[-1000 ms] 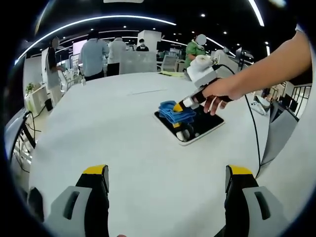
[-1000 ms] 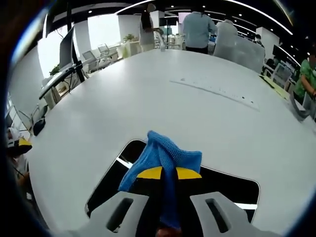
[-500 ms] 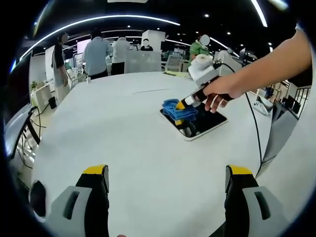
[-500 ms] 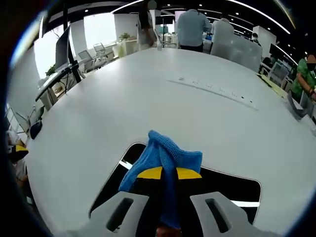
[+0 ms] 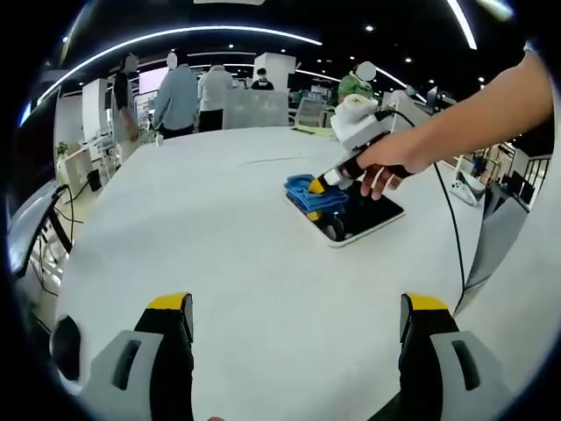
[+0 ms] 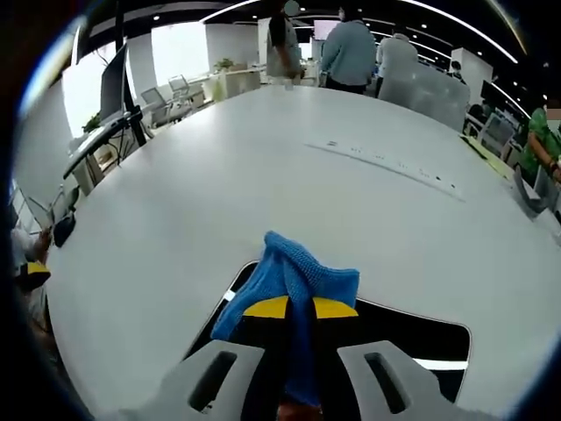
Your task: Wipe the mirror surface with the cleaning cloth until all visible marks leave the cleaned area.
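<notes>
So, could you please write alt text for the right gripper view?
The right gripper holds a blue cloth shut between its jaws, pressed on a dark mirror lying on a white table. People stand at the table's far side.

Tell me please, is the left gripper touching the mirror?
Apart: in the left gripper view, the left gripper sits open, with bare table between it and the mirror.

Between my left gripper (image 5: 296,329) and the mirror (image 5: 355,221) the white tabletop (image 5: 202,246) lies bare. At the mirror, my right gripper (image 5: 317,186), its cloth (image 5: 313,195), my hand (image 5: 386,167) and a hanging cable (image 5: 451,237) block the way.
</notes>
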